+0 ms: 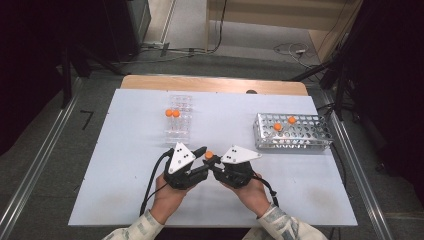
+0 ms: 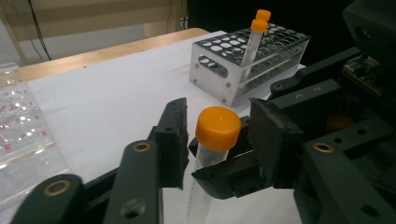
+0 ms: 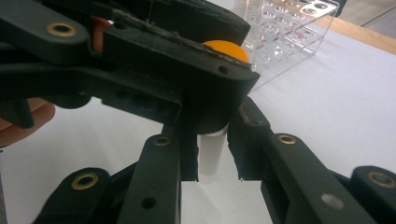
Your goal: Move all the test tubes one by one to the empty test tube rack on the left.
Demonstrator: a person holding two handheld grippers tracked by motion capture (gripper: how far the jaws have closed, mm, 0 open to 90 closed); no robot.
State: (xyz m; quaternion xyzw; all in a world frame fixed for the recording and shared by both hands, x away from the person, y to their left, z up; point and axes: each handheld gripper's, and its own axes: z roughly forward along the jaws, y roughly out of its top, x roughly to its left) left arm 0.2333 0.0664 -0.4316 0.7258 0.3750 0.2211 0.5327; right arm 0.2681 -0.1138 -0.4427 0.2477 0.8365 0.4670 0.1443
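Black jaws of the right gripper (image 3: 210, 158) clamp the body of a clear plastic tube with an orange screw cap (image 2: 217, 128), upright at lower centre of the high view. Beside it, the left gripper (image 2: 217, 140) brackets the cap narrowly; I cannot tell whether its pads press yet.
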